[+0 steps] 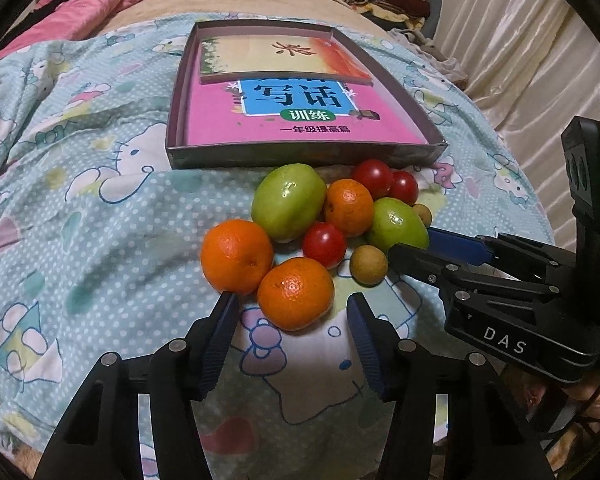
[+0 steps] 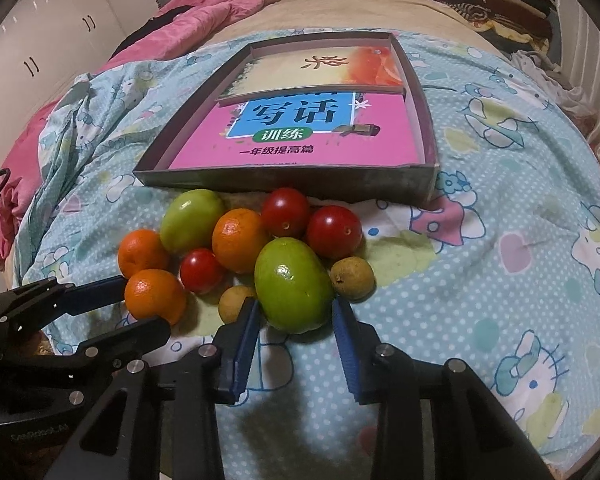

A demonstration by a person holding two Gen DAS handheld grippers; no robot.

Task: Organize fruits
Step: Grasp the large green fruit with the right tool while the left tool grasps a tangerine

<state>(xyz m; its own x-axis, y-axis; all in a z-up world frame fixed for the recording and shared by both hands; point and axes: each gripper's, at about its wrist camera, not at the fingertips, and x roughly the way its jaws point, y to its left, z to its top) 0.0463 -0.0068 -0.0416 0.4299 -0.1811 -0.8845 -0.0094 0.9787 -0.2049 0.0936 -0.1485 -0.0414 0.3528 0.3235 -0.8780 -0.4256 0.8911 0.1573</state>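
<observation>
A heap of fruit is lying on the bed's cartoon-print quilt, just in front of a shallow box holding books. The left tool is standing apart around the nearest orange, pads not touching. The right tool is straddling a glossy green fruit, contact unclear. Open quilt is spreading on both sides.

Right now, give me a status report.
Left gripper open, straddling an orange. Right gripper around green fruit, contact unclear. Longan crowds it.
</observation>
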